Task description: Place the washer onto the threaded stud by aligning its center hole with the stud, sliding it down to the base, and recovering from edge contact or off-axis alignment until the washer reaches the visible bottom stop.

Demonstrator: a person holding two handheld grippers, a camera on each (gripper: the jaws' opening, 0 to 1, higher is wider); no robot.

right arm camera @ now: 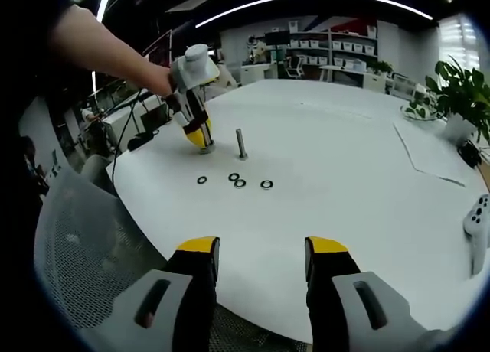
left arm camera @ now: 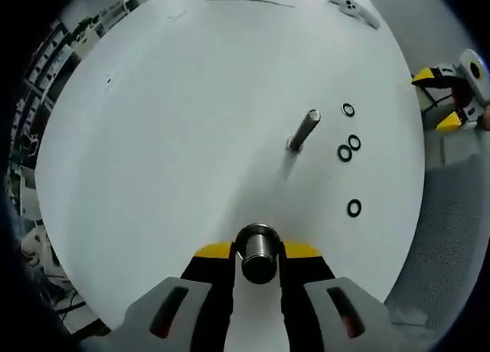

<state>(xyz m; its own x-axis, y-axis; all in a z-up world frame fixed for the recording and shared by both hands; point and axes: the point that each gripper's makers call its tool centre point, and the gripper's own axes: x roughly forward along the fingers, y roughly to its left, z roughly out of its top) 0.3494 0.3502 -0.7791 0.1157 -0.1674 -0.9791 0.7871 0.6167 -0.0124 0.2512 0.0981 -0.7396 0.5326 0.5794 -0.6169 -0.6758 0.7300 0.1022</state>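
**A:** Which step is in hand, please?

**B:** I begin with the biggest thing. The white round table [left arm camera: 153, 138] carries everything. On it stands the threaded stud [left arm camera: 304, 130], upright, and it also shows in the right gripper view [right arm camera: 240, 143]. No washer is on it, so I judge that the task is only at its start.

**A:** And the grippers?

**B:** The left gripper [left arm camera: 259, 256] is pressed onto a metal cylinder [left arm camera: 258, 252], which is held between its jaws close to the table. In the right gripper view this same gripper [right arm camera: 200, 138] touches the table just beside the stud. The right gripper [right arm camera: 262, 256] is spread, with nothing between its jaws, at the near edge of the table.

**A:** Where are the washers?

**B:** Four black washers [right arm camera: 234, 181] lie flat on the table, near the stud and between it and the right gripper. In the left gripper view I see them [left arm camera: 348, 147] beside the stud, two of them almost touching.

**A:** So what does the next move call for?

**B:** I think the right gripper must reach forward and pinch one washer by its rim. This is delicate, because the washer is thin and flat. Afterwards the hole must be brought over the top of the stud.
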